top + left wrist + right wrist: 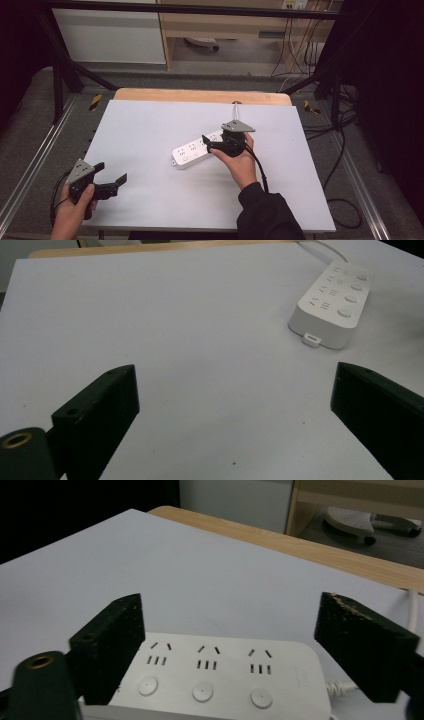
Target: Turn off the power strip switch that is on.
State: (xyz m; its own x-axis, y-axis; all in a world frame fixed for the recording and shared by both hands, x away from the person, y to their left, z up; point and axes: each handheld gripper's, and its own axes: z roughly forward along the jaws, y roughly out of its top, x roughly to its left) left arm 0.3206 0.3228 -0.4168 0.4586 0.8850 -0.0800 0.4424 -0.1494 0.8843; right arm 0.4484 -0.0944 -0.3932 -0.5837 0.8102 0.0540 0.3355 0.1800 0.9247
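Black jaws of the right gripper (230, 655) stand wide apart above the white power strip (215, 680), gripping nothing. Strip lies flat directly beneath, switches nearest. Left gripper (107, 182) waits open, well apart. Advisable: descend squarely, centring one switch.

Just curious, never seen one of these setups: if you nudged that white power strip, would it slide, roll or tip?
The power strip looks flat, boxy and rigid, so it would probably slide rather than roll or tip. Its cord trails off the far edge and may tug it sideways. The smooth white tabletop likely offers little grip.
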